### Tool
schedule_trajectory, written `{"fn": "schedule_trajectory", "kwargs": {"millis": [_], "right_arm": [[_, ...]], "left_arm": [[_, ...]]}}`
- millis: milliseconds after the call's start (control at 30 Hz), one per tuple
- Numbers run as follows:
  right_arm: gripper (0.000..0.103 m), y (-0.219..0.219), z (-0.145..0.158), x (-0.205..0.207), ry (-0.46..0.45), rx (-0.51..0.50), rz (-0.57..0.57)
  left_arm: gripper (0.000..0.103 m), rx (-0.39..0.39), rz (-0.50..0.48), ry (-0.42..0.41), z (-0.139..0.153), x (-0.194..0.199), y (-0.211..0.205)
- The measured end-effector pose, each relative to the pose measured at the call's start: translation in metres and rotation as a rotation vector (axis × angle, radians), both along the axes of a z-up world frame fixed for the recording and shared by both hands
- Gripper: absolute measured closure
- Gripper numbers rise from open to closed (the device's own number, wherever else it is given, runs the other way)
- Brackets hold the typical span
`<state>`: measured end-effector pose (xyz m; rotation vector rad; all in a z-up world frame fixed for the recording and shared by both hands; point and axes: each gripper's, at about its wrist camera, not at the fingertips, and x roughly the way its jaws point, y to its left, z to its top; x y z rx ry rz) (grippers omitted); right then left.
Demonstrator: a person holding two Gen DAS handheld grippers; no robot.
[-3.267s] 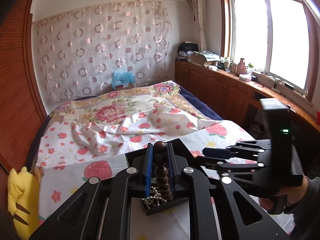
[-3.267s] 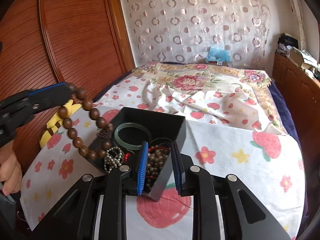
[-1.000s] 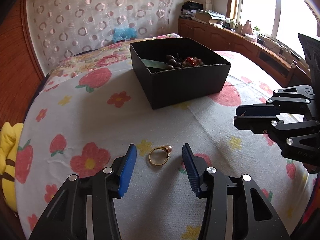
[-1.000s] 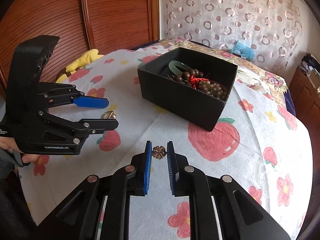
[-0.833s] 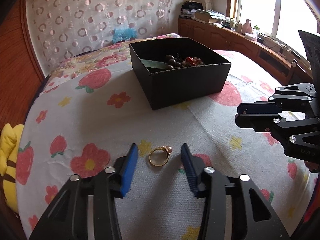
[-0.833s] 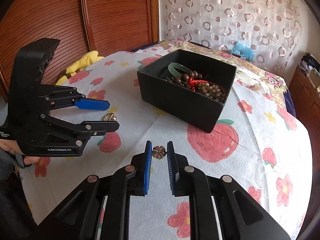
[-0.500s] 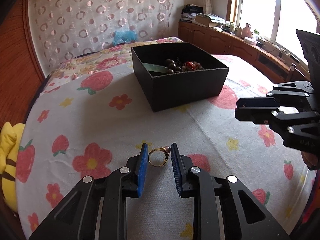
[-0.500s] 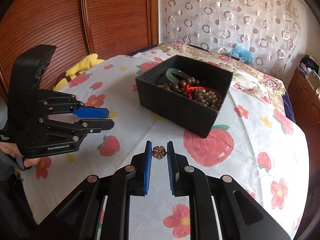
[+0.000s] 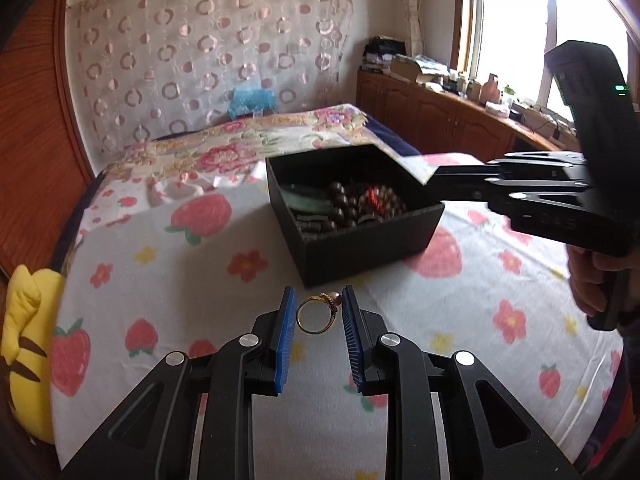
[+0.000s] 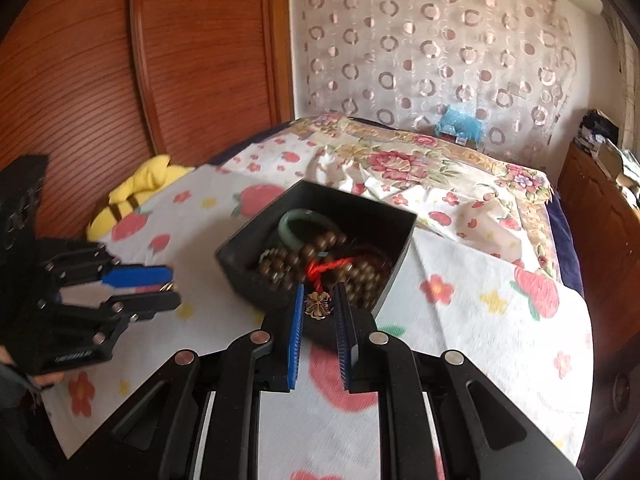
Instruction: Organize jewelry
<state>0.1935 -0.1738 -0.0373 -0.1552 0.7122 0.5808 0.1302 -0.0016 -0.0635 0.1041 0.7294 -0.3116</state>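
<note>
My left gripper (image 9: 317, 307) is shut on a gold ring with a pearl (image 9: 318, 314), held above the flowered sheet just in front of the black box (image 9: 372, 245). My right gripper (image 10: 318, 303) is shut on a small bronze flower-shaped piece (image 10: 319, 305), lifted over the near corner of the black box (image 10: 256, 280). Inside the box lie a green bangle (image 10: 298, 224), brown bead strands (image 10: 320, 246) and a red cord (image 10: 328, 266). The right gripper (image 9: 434, 180) also shows in the left wrist view, over the box's far right corner. In the right wrist view the left gripper (image 10: 170, 286) is at the left.
The box stands on a white bed sheet with strawberries and flowers (image 9: 200, 288). A yellow plush toy (image 9: 24, 344) lies at the bed's left edge by the wooden wall (image 10: 120, 60). Wooden cabinets (image 9: 460, 124) run under the window on the right. A person's hand (image 9: 592, 276) holds the right tool.
My left gripper closed on the ring and lifted it off the sheet. My right gripper rose with the flower piece and moved toward the box, now over its near corner.
</note>
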Motion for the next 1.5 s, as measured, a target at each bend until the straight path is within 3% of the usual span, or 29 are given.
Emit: {"fn": "schedule_trajectory", "kwargs": {"millis": [533,1267,1333,1400,1500], "right_arm": [[0.085,0.015,0.011,0.071,0.019,0.001,-0.056],[0.084,-0.016,-0.006,0.059,0.051,0.054,-0.089],[0.084,-0.021,-0.005,0.054,0.045,0.055,-0.094],[0.084,-0.026,-0.004,0.047,0.022,0.050,-0.121],[0.084,-0.032,-0.004,0.038,0.008,0.055,-0.136]], "left_arm": [[0.081,-0.004,0.022,-0.051,0.024,0.030,-0.006],[0.081,0.006,0.042,-0.049,0.030,0.070,-0.021],[0.079,0.004,0.047,-0.050,0.031,0.071,-0.023],[0.063,0.004,0.052,-0.059,0.032,0.071,-0.025],[0.056,0.006,0.058,-0.062,0.030,0.068,-0.024]]}}
